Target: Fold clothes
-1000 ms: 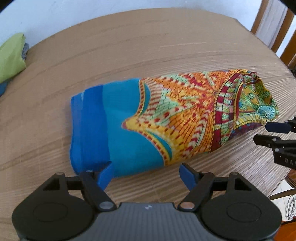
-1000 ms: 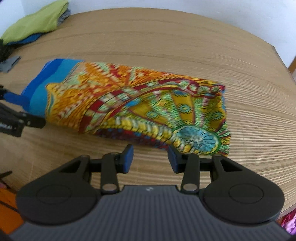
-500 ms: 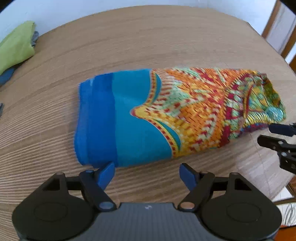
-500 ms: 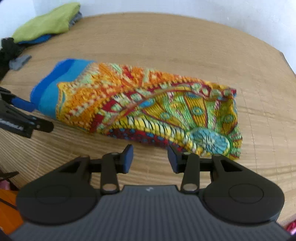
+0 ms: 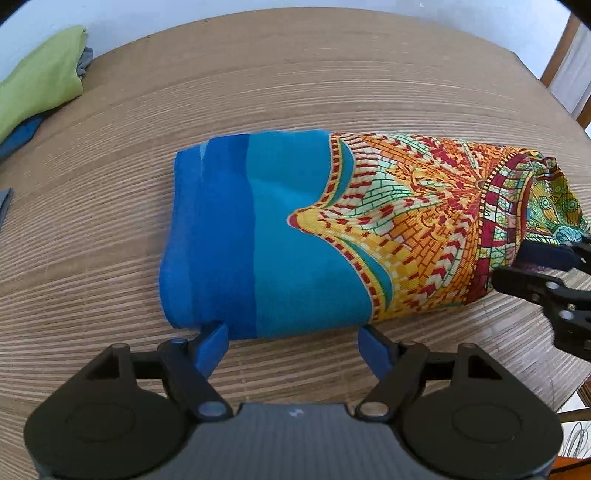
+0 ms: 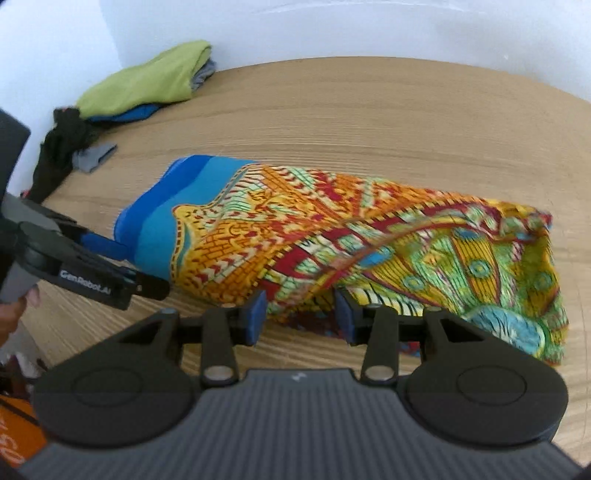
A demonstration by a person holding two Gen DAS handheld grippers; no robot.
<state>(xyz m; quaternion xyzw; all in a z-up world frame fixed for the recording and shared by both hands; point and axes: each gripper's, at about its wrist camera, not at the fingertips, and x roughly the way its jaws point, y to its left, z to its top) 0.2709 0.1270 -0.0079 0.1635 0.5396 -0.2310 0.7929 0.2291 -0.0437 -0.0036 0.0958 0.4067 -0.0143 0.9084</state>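
Bright even daylight, soft shadows, strong fisheye bending at edges, right wrist view slightly motion-blurred

Round wooden table (image 6: 369,118) w/ ribbed grain. White wall (image 6: 332,29) behind table. Wooden chair (image 5: 565,62) just past table's far right edge, partly cut off.

Left claw (image 5: 291,345) points steeply down, fingers spread wide; right claw (image 6: 300,316), at its three o'clock, looks part-open, slightly blurred.
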